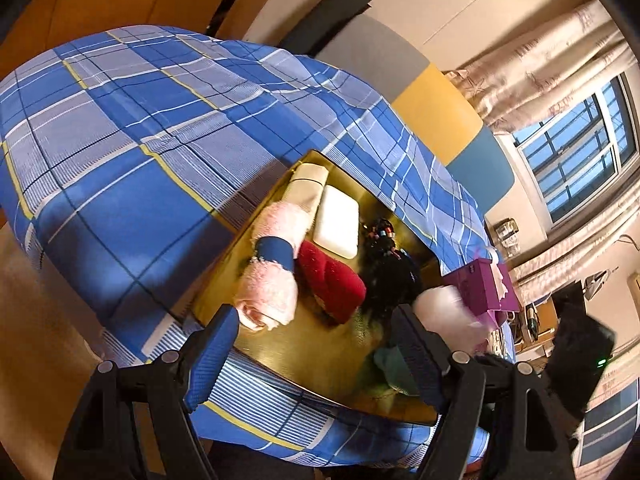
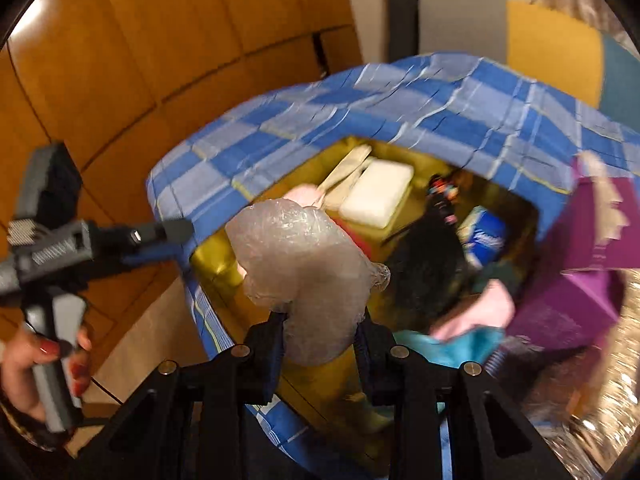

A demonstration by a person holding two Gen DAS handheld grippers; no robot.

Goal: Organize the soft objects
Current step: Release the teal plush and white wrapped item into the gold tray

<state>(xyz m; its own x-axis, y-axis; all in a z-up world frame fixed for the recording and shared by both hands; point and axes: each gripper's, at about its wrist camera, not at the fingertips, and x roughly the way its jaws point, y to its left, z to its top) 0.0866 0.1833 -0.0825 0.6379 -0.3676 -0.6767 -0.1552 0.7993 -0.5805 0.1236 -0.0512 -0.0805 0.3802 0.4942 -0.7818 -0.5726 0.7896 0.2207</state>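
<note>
Two hand-held grippers hang over a gold tray [image 1: 280, 344] on the blue plaid bed [image 1: 120, 140]. The right hand-held gripper [image 2: 320, 328] is clenched on a crumpled clear plastic bundle [image 2: 304, 264] above the tray's near edge; the left hand-held gripper [image 1: 320, 344] stands spread and empty.

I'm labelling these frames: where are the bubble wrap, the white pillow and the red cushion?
bubble wrap [image 2: 308, 264]: right wrist view, middle of the wad.
white pillow [image 1: 337, 221]: left wrist view, centre of its top face.
red cushion [image 1: 334, 280]: left wrist view, middle of its upper surface.
</note>
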